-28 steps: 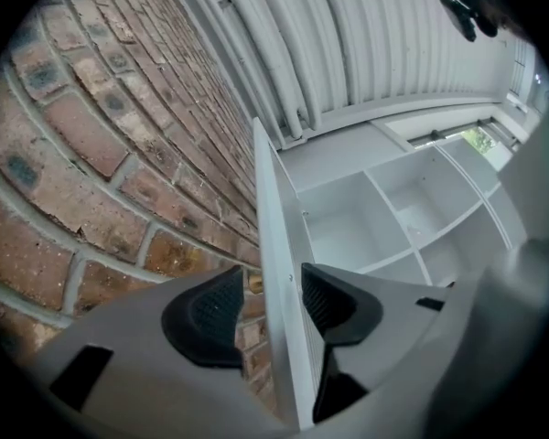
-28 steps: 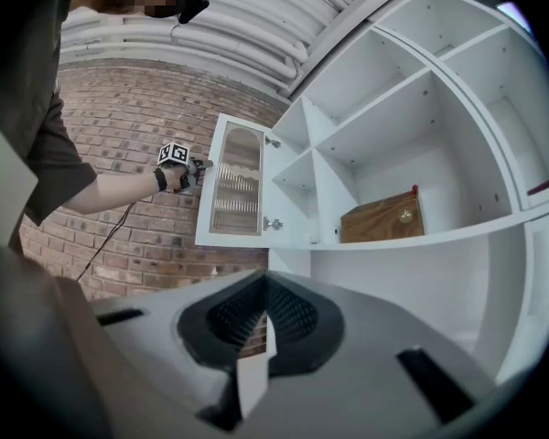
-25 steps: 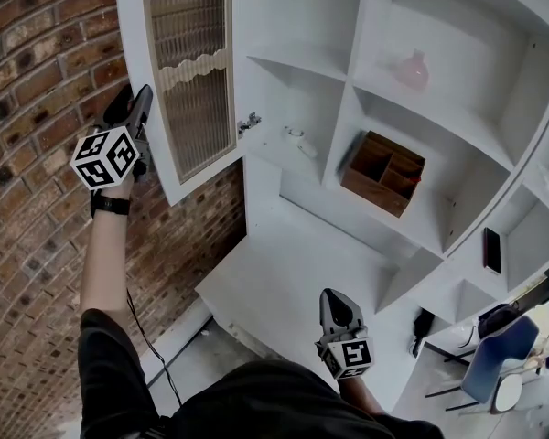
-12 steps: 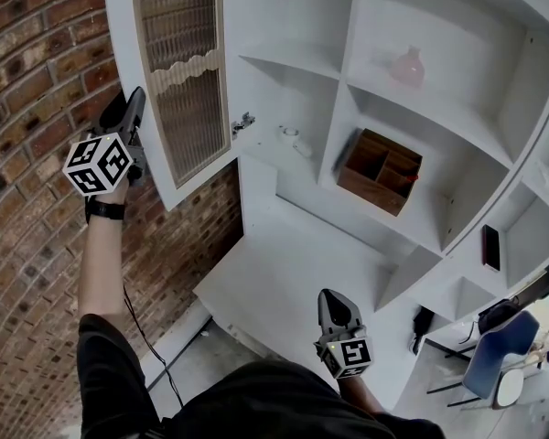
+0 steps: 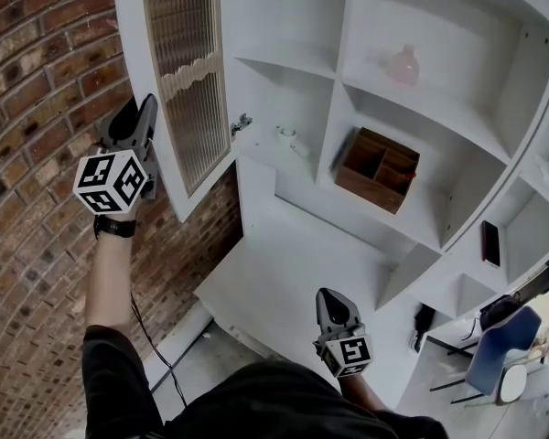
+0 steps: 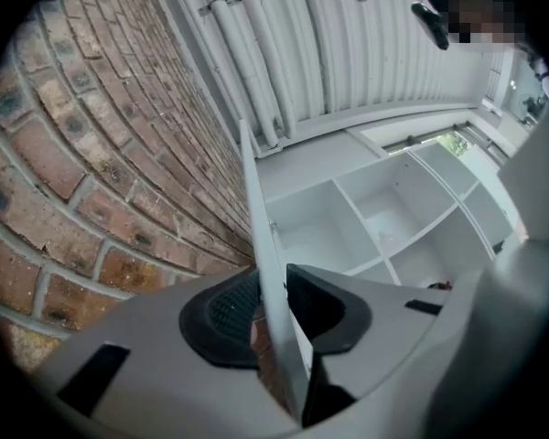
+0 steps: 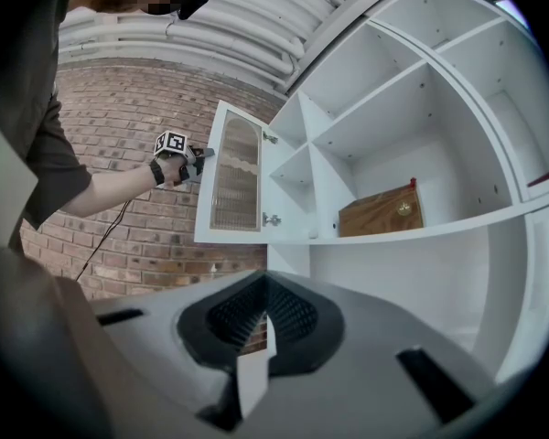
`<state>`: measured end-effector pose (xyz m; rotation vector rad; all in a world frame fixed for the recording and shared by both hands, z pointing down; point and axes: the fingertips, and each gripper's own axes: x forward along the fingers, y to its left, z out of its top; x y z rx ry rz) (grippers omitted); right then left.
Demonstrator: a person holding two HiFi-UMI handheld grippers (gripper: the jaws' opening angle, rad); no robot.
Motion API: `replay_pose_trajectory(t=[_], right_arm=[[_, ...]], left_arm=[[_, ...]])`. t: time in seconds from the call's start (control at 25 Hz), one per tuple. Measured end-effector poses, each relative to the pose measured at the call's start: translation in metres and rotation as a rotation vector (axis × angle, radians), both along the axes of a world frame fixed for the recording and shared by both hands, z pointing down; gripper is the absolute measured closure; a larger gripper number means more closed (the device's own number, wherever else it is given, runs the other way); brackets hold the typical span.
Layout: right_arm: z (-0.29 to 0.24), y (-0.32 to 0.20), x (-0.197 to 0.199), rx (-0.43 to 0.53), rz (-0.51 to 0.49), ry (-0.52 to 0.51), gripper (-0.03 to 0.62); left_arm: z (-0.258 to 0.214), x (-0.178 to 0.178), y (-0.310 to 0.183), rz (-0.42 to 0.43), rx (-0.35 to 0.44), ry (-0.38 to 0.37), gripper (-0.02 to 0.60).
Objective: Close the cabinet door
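Two grippers, one cabinet door (image 5: 188, 108) – open, swung out from the white cabinet (image 5: 297, 12) towards the rough brick wall (image 5: 37, 108).
Nearest, the right gripper (image 5: 334, 298) hangs low, its jaws pressed together on nothing. The left gripper (image 5: 139, 117) has just been closing its jaws and pinches the door's free edge – a white frame round one arched panel of ribbed glass. Beyond, on smooth white shelves, stand one partitioned wooden box (image 5: 375, 170) and one rounded pink vase (image 5: 403, 66).

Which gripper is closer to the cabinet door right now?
Left. The left gripper has the cabinet door edge between its fingers, which have just been closing on it. The right gripper hangs well below, apart from the door.
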<state>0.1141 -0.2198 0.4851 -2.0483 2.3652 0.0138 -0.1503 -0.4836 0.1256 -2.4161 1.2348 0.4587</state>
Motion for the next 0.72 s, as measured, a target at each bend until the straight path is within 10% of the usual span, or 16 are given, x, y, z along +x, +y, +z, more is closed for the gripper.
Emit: replay_pose_trajectory(t=[0.72], right_arm=[[0.000,-0.007,0.006,-0.003,0.016,-0.004,0.597]], left_arm=[[0.001,0.056,0.043,-0.076,0.119,-0.040,0.474]])
